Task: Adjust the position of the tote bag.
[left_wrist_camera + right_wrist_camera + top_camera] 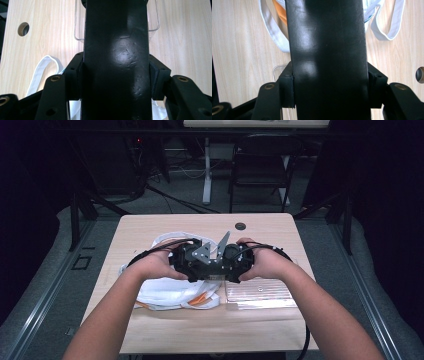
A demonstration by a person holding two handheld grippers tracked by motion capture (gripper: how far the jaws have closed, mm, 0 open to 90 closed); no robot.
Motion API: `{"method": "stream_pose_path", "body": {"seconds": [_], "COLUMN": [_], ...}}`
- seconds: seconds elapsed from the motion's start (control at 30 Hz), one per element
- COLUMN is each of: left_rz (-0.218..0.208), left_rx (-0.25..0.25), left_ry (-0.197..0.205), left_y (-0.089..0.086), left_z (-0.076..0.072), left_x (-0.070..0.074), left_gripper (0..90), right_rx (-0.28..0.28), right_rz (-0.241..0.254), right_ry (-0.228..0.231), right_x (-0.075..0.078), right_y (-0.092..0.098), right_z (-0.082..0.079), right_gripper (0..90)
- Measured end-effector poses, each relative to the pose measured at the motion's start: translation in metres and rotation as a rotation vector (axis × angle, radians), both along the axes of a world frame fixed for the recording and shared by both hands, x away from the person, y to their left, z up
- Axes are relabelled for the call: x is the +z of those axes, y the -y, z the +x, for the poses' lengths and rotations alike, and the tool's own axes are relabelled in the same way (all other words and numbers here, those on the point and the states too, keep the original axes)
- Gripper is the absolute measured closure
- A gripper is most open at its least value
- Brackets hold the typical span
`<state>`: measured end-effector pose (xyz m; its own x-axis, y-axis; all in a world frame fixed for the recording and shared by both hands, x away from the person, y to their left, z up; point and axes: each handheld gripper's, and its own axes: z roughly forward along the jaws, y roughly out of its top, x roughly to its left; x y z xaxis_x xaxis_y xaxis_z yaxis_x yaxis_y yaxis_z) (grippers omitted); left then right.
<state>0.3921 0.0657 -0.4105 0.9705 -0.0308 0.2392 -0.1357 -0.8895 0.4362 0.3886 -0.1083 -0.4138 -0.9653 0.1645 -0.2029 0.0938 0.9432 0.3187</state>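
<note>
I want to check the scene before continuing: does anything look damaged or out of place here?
The black slab, clamped by both grippers' fingers, shows fine scratches on its glossy face in the left gripper view. The white bag lies crumpled beneath the hands, with its straps splayed. Nothing looks spilled.

The bench (150, 227) has a pale wood-grain top with rounded corners and a round hole (240, 226) near its far edge, a little right of the middle. A white cloth bag (165, 292) with long white straps and orange patches lies crumpled on the left half of the top, reaching from the middle toward the near edge. Just right of it, close to the near edge, a clear plastic tray (257, 295) with a ribbed surface lies flat on the wood.
</note>
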Motion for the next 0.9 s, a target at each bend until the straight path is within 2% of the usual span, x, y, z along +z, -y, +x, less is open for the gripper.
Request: {"method": "stream_pose_path", "body": {"seconds": [0.1,0.13,0.2,0.23,0.3,0.43,0.53,0.63,0.67,0.9], "left_rz": [-0.008,-0.009,-0.018,-0.034,-0.039,-0.052,-0.069,-0.087,-0.092,-0.124], "left_rx": [0.007,0.009,0.015,0.033,0.039,0.048,0.054,0.065,0.066,0.079], "left_ry": [-0.010,-0.014,-0.024,-0.048,-0.061,-0.064,-0.052,-0.060,-0.060,-0.032], "left_y": [0.000,0.000,-0.001,-0.001,-0.002,-0.004,-0.006,-0.008,-0.008,-0.016], "left_z": [0.000,0.000,0.001,0.001,0.002,0.003,0.002,0.002,0.001,-0.001], "left_x": [-0.001,-0.001,-0.001,-0.002,-0.002,-0.001,0.001,0.004,0.005,0.014], "left_gripper": [42.8,42.7,42.0,41.3,40.4,38.7,37.7,37.4,37.2,37.1], "right_rx": [0.004,0.019,0.020,0.011,0.004,0.014,0.003,-0.011,-0.009,-0.012], "right_rz": [-0.006,-0.026,-0.022,0.000,0.003,-0.015,0.005,0.013,-0.003,-0.020], "right_ry": [-0.005,-0.004,-0.007,-0.026,-0.029,-0.032,-0.038,-0.045,-0.042,-0.050], "right_x": [0.000,0.001,0.001,0.000,-0.001,0.001,0.001,0.000,-0.001,-0.001], "right_y": [0.000,0.000,0.001,0.001,0.000,-0.001,-0.001,0.000,0.000,0.004], "right_z": [0.001,0.002,0.002,0.001,0.000,0.001,0.001,0.001,0.002,0.006], "right_gripper": [41.2,41.3,41.4,41.5,41.8,42.1,42.3,42.4,42.4,42.5]}}
